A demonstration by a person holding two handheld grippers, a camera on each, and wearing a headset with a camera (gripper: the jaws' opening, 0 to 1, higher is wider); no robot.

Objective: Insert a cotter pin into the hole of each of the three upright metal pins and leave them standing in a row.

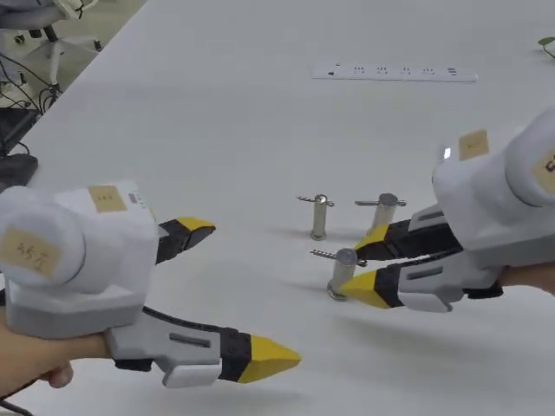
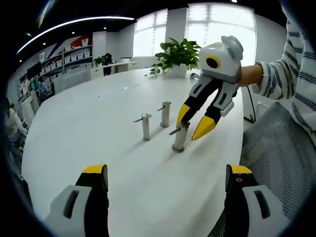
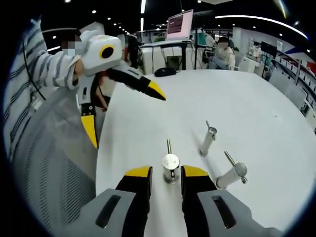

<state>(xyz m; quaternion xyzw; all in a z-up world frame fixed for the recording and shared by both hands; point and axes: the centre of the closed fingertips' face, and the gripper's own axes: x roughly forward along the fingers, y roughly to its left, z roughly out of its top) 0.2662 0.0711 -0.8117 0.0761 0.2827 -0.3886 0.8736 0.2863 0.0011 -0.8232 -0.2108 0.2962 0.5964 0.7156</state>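
Three short upright metal pins stand on the white table, each with a thin cotter pin through its top: one at the back left, one at the back right, one nearer. My right gripper straddles the nearer pin with its yellow fingertips close on either side, and a thin gap still shows. The other two pins stand just beyond. My left gripper hovers wide open and holds nothing, well left of the pins.
A white power strip lies far back on the table. Office chair legs stand off the table's left edge. A potted plant sits at the table's far end. A grey mesh chair is beside the person.
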